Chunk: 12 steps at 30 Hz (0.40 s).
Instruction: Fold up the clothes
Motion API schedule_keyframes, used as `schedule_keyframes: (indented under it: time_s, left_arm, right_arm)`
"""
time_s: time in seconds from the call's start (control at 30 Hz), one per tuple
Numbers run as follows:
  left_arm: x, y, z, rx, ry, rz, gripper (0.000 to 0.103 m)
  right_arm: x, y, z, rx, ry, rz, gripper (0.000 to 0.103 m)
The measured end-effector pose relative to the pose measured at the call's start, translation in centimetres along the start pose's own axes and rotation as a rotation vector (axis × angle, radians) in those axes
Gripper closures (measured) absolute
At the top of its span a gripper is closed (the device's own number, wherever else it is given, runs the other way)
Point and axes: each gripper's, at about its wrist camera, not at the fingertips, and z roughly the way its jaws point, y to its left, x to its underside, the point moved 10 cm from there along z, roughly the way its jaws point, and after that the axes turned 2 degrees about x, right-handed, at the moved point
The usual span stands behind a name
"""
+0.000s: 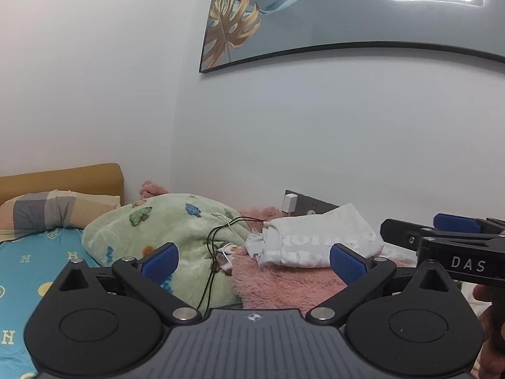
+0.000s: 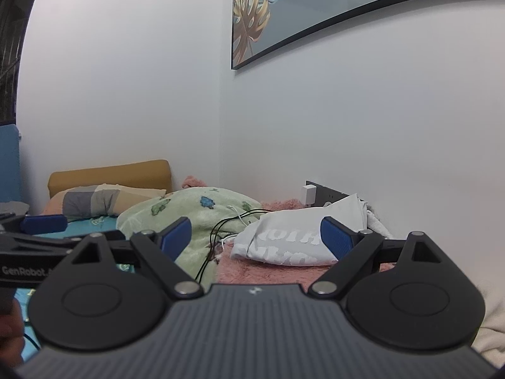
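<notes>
A crumpled white garment with pale lettering [image 1: 318, 243] [image 2: 290, 240] lies on a pink fluffy blanket [image 1: 284, 284] [image 2: 258, 271] against the wall. My left gripper [image 1: 254, 262] is open, its blue pads wide apart with nothing between them, short of the garment. My right gripper [image 2: 255, 237] is open too, its jaws empty, and the garment is seen beyond them. In the left wrist view the right gripper [image 1: 442, 237] shows from the side at the right edge. In the right wrist view the left gripper [image 2: 41, 230] shows at the left edge.
A green blanket with coloured prints [image 1: 164, 230] [image 2: 189, 214] is heaped left of the garment, with black and white cables [image 1: 217, 246] across it. A patchwork pillow [image 1: 50, 208], a blue sheet [image 1: 28, 262], a wall socket with a white plug [image 1: 290, 203] and a framed picture [image 1: 315, 15] are around.
</notes>
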Motion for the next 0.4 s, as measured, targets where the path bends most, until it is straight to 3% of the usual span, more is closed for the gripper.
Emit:
schedule_keyframes:
  time_s: [0.4]
  left_arm:
    - [-0.14,0.06,-0.57,0.003,-0.001,0.007,0.000]
  right_arm:
    - [-0.21,0.00,-0.57,0.005,-0.003,-0.005,0.013]
